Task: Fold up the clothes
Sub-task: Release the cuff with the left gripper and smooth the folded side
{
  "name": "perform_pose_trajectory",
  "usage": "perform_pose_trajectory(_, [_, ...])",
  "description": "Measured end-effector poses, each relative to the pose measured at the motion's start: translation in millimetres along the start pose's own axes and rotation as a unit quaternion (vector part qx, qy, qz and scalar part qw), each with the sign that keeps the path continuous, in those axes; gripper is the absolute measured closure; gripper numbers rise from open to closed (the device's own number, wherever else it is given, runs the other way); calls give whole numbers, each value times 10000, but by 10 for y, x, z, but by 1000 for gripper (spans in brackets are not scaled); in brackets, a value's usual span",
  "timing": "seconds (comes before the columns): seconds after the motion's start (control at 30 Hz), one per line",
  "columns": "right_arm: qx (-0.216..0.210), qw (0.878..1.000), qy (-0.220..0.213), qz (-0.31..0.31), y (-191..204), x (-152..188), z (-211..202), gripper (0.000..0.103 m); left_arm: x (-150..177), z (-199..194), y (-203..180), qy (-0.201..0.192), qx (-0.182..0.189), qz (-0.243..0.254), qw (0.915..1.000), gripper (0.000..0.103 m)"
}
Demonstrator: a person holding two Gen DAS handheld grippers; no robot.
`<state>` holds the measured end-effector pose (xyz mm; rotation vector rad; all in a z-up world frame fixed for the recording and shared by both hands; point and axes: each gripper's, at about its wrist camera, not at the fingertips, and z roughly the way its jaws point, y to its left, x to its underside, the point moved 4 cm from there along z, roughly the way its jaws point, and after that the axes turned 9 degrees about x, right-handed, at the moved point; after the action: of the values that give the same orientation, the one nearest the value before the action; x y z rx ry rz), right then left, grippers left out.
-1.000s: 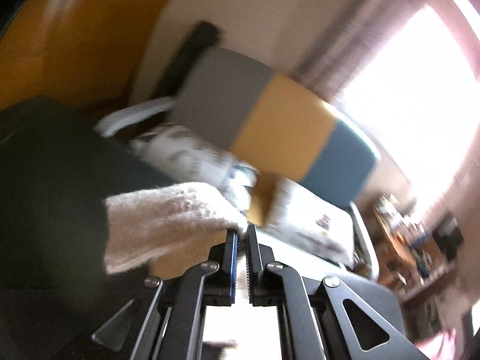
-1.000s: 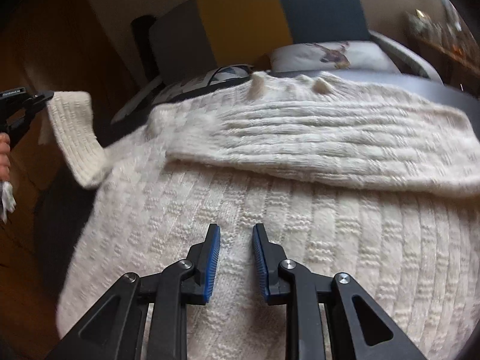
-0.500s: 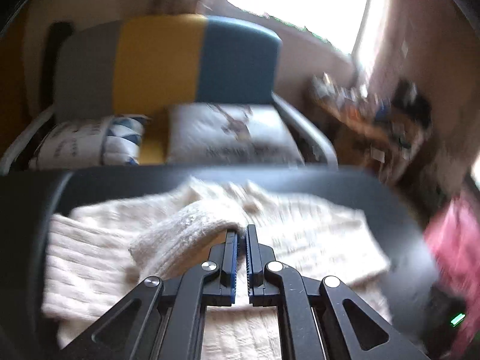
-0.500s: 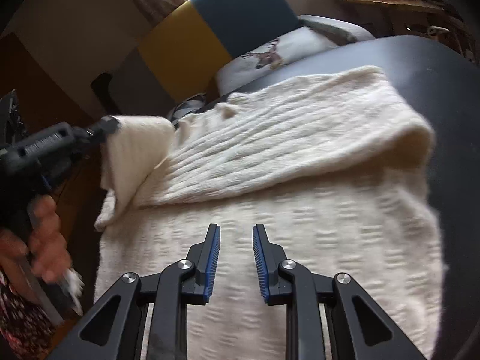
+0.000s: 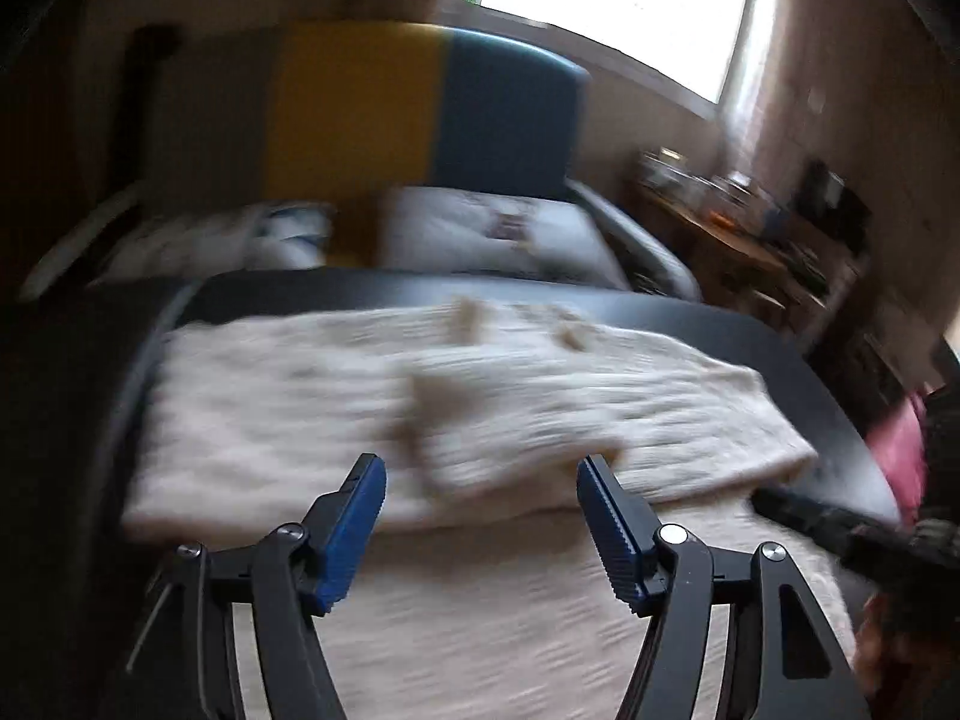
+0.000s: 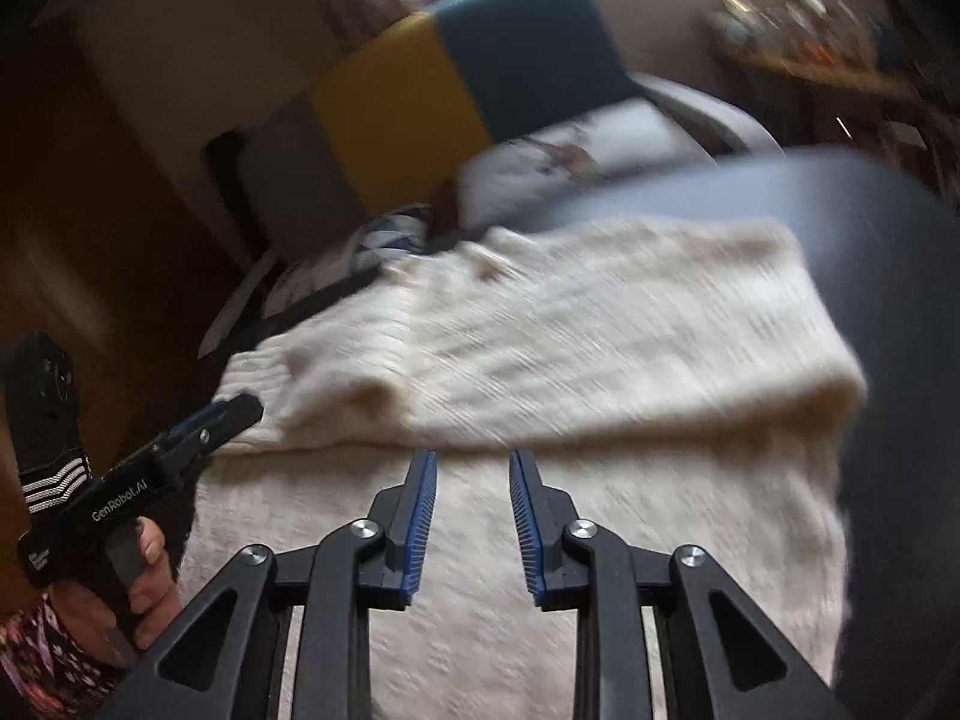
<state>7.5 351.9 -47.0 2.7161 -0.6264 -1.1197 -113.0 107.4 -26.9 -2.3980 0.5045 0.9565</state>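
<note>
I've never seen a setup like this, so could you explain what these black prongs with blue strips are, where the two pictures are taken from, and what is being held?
No robot here: a person holds two hand tools, each with a camera looking along its fingers. One picture looks past the left gripper, the other past the right gripper. A cream knitted sweater lies on a dark table, its sleeve folded across. The left jaws have just been opening, with nothing between them. The right jaws stand apart; neither holds anything.

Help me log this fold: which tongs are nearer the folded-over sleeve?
Left. The left tongs have just opened right at the sleeve lying across the sweater, nothing pinched between them. The right tongs hang open over the sweater's lower body, just short of the fold.
</note>
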Motion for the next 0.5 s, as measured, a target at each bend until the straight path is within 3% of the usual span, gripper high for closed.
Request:
perform_pose_trajectory(0.03, [-6,9996,-56,-282,149,-60,18,77,43,-26,124,50,-160,-82,9998,37])
perform_pose_trajectory(0.07, [-11,9983,-113,-577,303,-122,39,76,96,-30,231,144,-321,-128,9993,45])
perform_pose_trajectory(0.1, [-8,9947,-183,-1009,514,-187,86,75,156,-28,325,272,-434,-179,9985,59])
perform_pose_trajectory(0.17, [145,9840,-208,-1762,807,-216,176,74,274,-17,478,532,-565,-292,9966,66])
perform_pose_trajectory(0.2, [425,9725,-193,-2284,971,-216,280,74,324,-12,525,607,-546,-364,9960,66])
perform_pose_trajectory(0.23, [900,9499,-143,-2990,1151,-183,434,74,358,-18,554,627,-521,-437,9957,66])
perform_pose_trajectory(0.3, [1506,9121,-113,-3812,1307,-98,630,74,384,-8,568,654,-504,-475,9955,66])
perform_pose_trajectory(0.37, [1815,8716,-145,-4551,1455,20,805,75,351,28,556,634,-532,-476,9954,66])
perform_pose_trajectory(0.4, [1921,8591,-220,-4739,1500,50,862,75,310,71,537,619,-529,-475,9955,65])
perform_pose_trajectory(0.47, [1958,8576,-360,-4743,1546,19,944,77,222,116,535,543,-550,-519,9957,65])
perform_pose_trajectory(0.5, [1843,8762,-355,-4439,1506,-58,934,85,177,139,558,483,-580,-583,9954,65])
